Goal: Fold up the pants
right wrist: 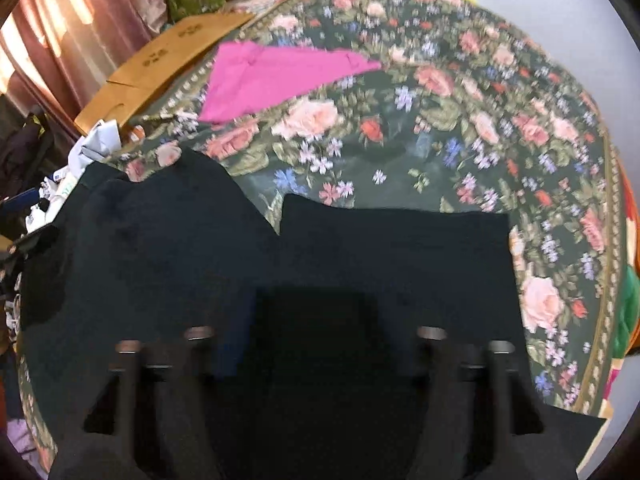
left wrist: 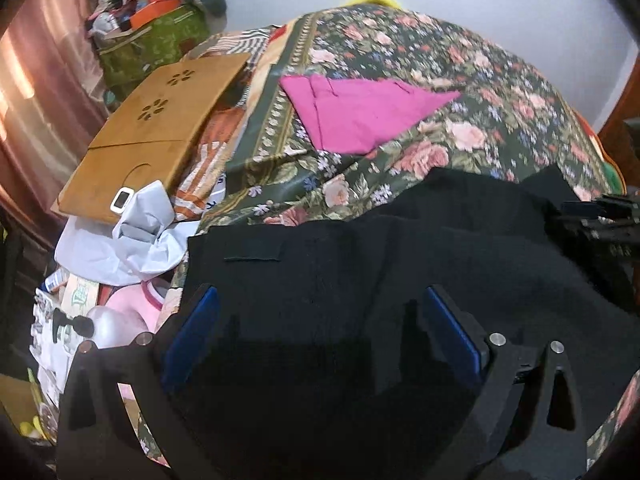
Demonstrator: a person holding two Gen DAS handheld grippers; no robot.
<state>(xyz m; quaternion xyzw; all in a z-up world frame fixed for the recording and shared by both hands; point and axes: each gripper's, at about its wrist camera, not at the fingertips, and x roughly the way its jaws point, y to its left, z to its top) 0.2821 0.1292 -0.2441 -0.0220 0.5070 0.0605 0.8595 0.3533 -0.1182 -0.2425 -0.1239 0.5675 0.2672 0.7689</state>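
Black pants (left wrist: 360, 248) lie spread on a floral bedspread (left wrist: 460, 92); they also fill the near half of the right wrist view (right wrist: 360, 248). My left gripper (left wrist: 320, 320) is open, its blue-padded fingers (left wrist: 192, 328) wide apart just above the pants' waist end, holding nothing. My right gripper (right wrist: 316, 340) is open above the pants' leg end, its dark fingers (right wrist: 436, 360) hard to tell from the cloth. The right gripper also shows at the right edge of the left wrist view (left wrist: 600, 220).
A folded pink garment (left wrist: 360, 112) lies further back on the bed, also in the right wrist view (right wrist: 272, 76). A wooden lap tray (left wrist: 160, 128), pale cloth (left wrist: 132, 236) and clutter crowd the bed's left side. Curtains (right wrist: 60, 40) hang at left.
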